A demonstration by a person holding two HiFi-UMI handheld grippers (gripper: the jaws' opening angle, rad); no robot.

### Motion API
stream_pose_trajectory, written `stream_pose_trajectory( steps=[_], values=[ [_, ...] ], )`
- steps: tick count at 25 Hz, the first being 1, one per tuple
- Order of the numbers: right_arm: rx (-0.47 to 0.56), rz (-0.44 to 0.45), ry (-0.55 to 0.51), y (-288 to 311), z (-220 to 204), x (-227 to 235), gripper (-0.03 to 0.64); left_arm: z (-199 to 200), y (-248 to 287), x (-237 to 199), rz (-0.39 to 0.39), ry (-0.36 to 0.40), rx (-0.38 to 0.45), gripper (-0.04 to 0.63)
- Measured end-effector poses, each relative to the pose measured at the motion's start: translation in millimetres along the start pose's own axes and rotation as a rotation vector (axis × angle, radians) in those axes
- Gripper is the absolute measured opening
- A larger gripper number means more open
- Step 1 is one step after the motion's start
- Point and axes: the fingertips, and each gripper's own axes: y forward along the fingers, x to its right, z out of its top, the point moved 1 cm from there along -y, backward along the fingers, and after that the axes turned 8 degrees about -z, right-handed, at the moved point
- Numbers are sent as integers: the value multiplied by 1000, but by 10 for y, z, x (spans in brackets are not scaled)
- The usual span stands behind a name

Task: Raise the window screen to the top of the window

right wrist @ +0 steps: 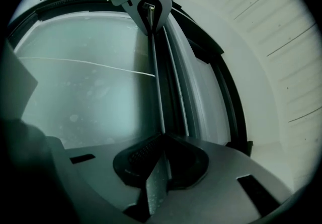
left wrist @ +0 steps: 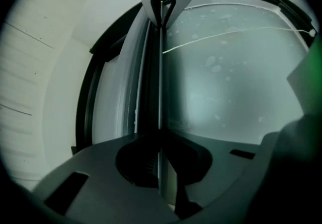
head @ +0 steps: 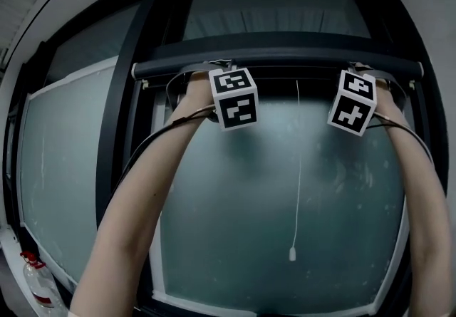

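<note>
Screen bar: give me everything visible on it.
The bar is a long, slim, dark rail, metal or plastic by its look, pale at both ends. It lies level across the window, just under a dark frame crossbar, with cloudy glass behind. The left gripper and right gripper are each shut on its thin edge, one toward each end. A thin white cord hangs from near its middle, ending in a small toggle.

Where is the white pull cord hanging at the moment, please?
In the head view the pull cord hangs from the dark screen bar, between the left gripper and the right gripper, nearer the right, against the frosted glass.
</note>
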Motion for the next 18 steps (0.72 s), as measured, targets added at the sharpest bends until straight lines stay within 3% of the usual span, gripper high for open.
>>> stream_pose_trajectory(
  steps=[4, 7, 9, 11, 13, 15, 18],
  values=[
    [19, -94, 42, -32, -21, 2, 22, -2, -46, -8, 61, -43, 68, 17],
    [28, -183, 85, -142, -29, 68, 29, -20, -181, -46, 203, -152, 153, 28],
    [85, -231, 234, -325, 30, 104, 14, -108, -314, 25, 257, -381, 277, 5],
    [150, -239, 432, -526, 72, 117, 14, -213, -444, 159, 238, -695, 429, 5],
    [189, -210, 606, -683, 74, 49, 14, -277, -569, 328, 208, -940, 546, 3],
    [213, -196, 725, -847, 52, -107, 14, -306, -662, 544, 195, -1081, 605, 3],
    [239, -190, 761, -1154, 44, -532, 14, -299, -775, 990, 166, -1189, 630, 3]
  ],
)
